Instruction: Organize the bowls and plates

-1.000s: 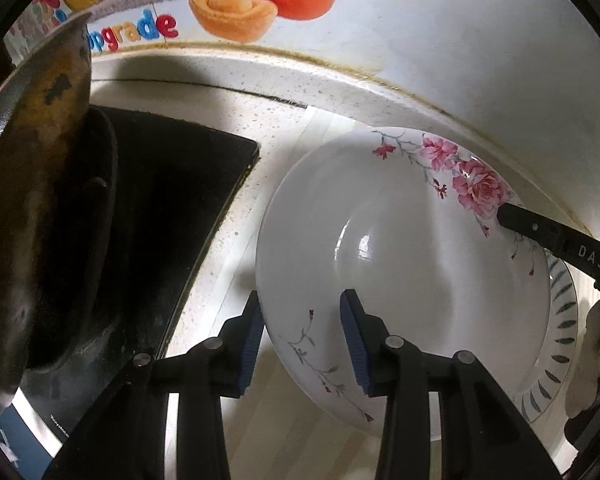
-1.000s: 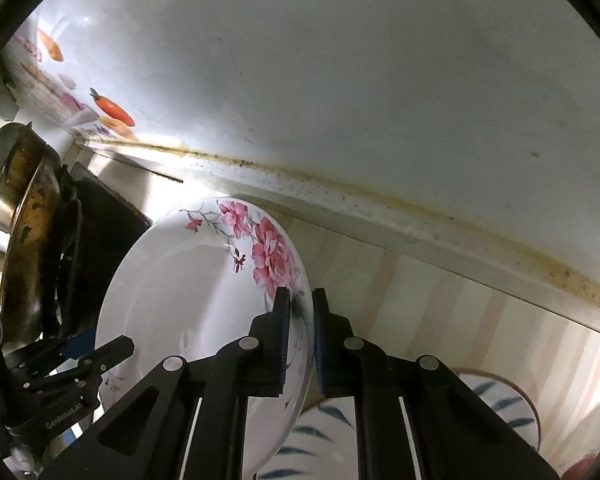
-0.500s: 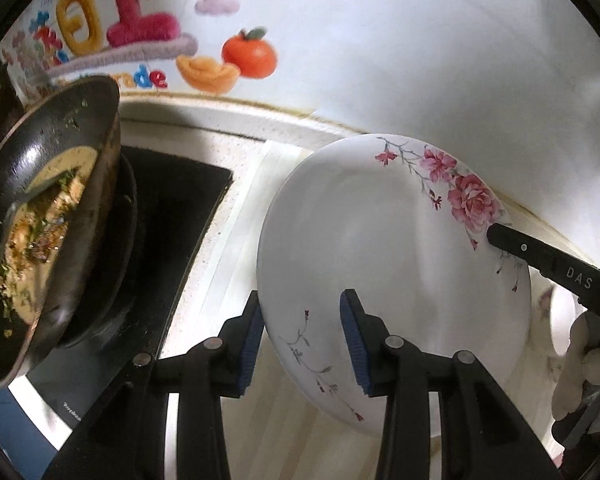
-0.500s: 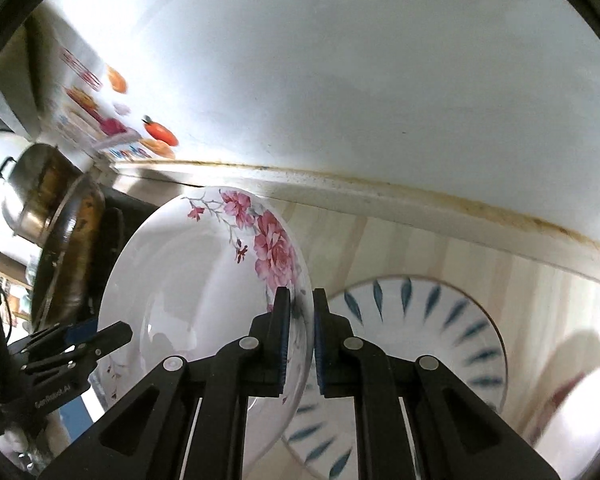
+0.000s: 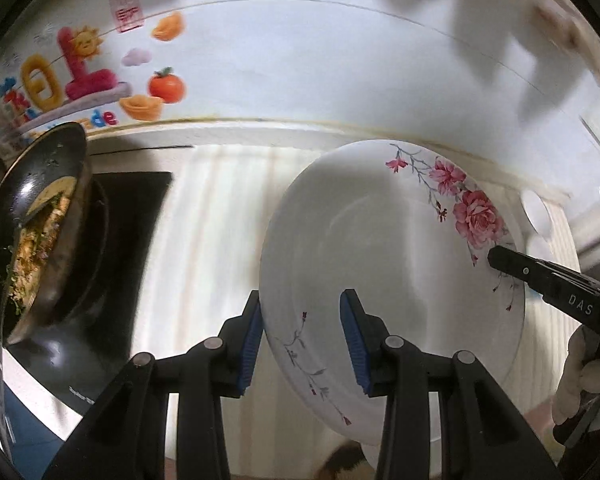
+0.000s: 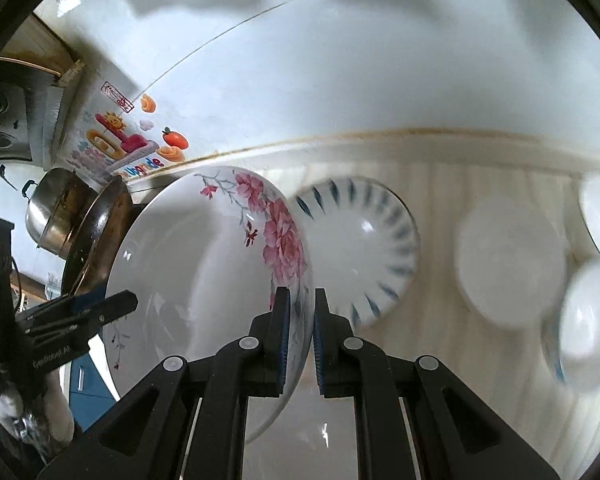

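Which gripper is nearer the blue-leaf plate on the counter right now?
Right. The right gripper, clamped on the floral plate's rim, is beside the blue-leaf plate. The left gripper straddles the floral plate's far edge, farther off.

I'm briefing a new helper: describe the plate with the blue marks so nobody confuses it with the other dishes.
Start at the pale striped countertop below the white wall. On it, just right of the tilted rose plate clamped in the right gripper, lies the blue-leaf plate. Only this one has dark blue dashes ringing its rim; the dishes farther right look plain white.
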Demonstrator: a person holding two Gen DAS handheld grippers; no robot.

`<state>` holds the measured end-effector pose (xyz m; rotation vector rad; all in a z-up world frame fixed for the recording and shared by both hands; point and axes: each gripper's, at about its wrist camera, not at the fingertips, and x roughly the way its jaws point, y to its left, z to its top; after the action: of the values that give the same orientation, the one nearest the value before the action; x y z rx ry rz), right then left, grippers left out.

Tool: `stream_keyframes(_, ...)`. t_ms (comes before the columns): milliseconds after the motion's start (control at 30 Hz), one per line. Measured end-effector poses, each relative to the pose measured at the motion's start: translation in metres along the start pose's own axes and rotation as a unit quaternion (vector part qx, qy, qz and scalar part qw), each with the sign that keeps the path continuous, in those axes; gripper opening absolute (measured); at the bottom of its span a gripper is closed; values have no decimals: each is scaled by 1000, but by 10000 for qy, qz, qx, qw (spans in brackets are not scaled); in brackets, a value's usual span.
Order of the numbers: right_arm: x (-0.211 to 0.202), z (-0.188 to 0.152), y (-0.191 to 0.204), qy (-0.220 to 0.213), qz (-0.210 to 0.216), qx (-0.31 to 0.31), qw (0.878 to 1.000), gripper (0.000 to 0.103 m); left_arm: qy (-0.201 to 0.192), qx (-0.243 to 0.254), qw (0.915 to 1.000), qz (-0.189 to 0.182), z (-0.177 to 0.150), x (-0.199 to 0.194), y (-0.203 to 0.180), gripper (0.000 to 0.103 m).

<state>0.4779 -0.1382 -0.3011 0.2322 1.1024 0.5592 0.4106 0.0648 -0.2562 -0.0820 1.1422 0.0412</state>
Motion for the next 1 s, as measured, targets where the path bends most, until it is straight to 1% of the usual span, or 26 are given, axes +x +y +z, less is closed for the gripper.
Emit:
stream_keyframes(67,-17,-26,-15,4,-23,161,9999,12,87,181,9998,-77,-16,-2,-13,36)
stream_keyframes(233,-35,-83,-41,151,-178,422,9988,12,511,546,9970,-199,-49,15,-36,36)
stream_keyframes(333,-37,-110,-54,244,-255,584,9977,12,765,708,9943,-233,-63,29,-47,36)
stream_keyframes(500,-33,-149,-76,362,-312,916,9946,12,963,919,9908,-246,-77,44,-62,36)
stream_keyframes(667,-27,-167,-89,432,-330,1124,9922,12,1123,1101,9873,-223,-90,56,-75,36)
stream_keyframes(1000,-14,-177,-98,507,-327,1312,9895,12,1311,1369,9818,-79,-100,75,-84,36)
